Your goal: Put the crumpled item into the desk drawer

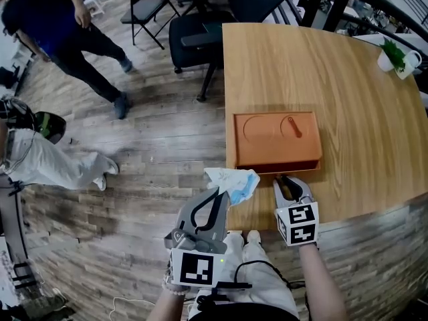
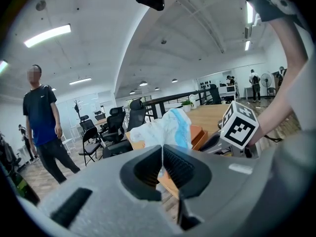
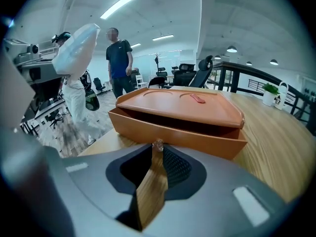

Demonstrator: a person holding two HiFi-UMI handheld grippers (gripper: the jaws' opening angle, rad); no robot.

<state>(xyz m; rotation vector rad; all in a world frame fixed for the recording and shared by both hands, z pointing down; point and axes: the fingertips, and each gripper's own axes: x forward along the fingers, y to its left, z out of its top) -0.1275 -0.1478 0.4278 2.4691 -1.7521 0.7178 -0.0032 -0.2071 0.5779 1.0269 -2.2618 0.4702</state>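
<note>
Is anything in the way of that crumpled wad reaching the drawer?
Only the drawer itself: it is open just a crack, the right tongs on its knob. Nothing else lies between it and the wad.

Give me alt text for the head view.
Left tongs hold a crumpled white-and-blue wad beside an orange drawer box on a wooden table; right tongs grip the box's front. Two people stand at left.

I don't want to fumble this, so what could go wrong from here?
1. The right gripper pinches only the small drawer knob; pulling may drag the whole orange box toward the table edge instead of opening the drawer.
2. The left gripper holds the crumpled item by a small pinch at the table edge; it could slip to the floor.
</note>
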